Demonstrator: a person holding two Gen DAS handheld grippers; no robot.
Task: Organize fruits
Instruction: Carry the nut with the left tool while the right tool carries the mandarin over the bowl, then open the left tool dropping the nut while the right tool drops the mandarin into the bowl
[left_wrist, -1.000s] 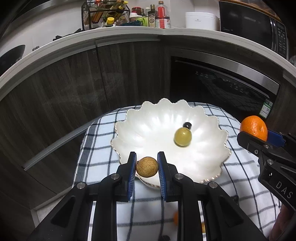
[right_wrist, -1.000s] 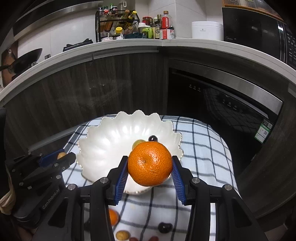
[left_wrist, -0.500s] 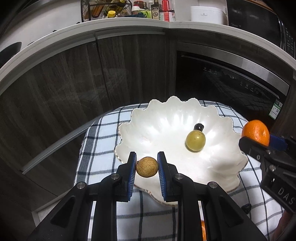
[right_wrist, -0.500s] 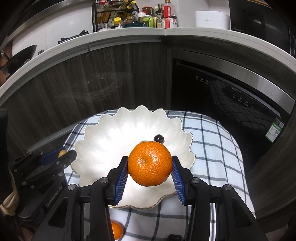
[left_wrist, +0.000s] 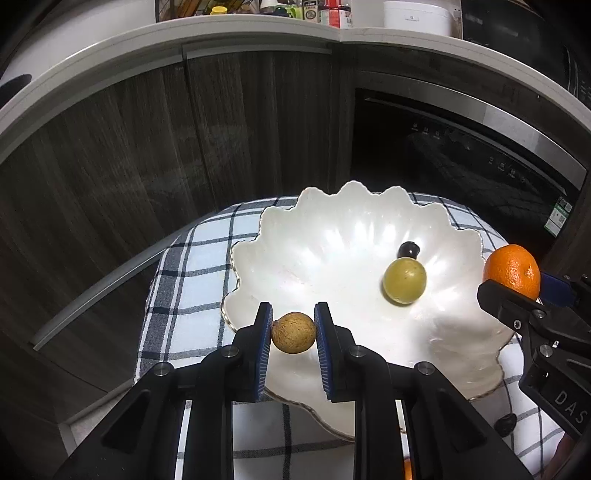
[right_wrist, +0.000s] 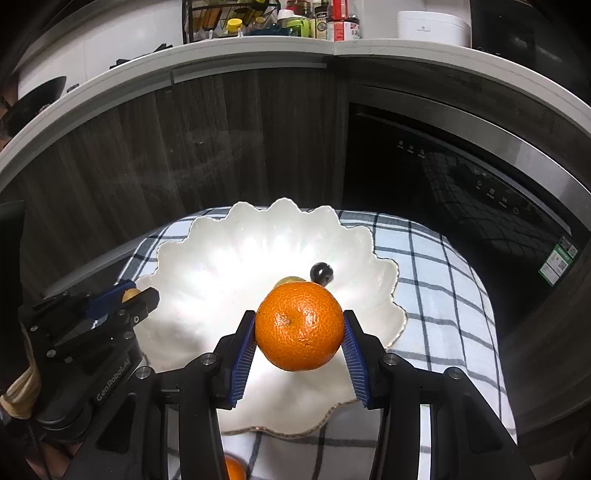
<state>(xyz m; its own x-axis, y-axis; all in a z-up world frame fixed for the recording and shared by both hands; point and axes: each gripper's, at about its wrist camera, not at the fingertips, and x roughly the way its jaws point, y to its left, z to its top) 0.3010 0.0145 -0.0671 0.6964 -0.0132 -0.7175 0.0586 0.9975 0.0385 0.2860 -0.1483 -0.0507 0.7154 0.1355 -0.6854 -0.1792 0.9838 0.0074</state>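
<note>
A white scalloped bowl (left_wrist: 332, 236) (right_wrist: 221, 266) sits on a checked cloth. In it lie a green grape (left_wrist: 404, 280) and a small dark fruit (left_wrist: 408, 250) (right_wrist: 321, 273). My left gripper (left_wrist: 293, 332) is shut on a small brown longan (left_wrist: 293, 332) over the bowl's near left rim; it also shows in the right wrist view (right_wrist: 129, 299). My right gripper (right_wrist: 299, 326) is shut on an orange mandarin (right_wrist: 299, 326) (left_wrist: 511, 271) over the bowl's right side, hiding most of the grape.
The checked cloth (left_wrist: 192, 280) covers a small table in front of dark cabinets and a black oven (right_wrist: 461, 177). Loose fruit lies on the cloth near the front: an orange piece (right_wrist: 232, 469) and a dark one (left_wrist: 506, 424). Bottles stand on the counter above.
Both grippers have moved forward towards the bowl with their fruit held; the bowl now looks larger and lies under both fruits. The grape and dark fruit have not moved.
</note>
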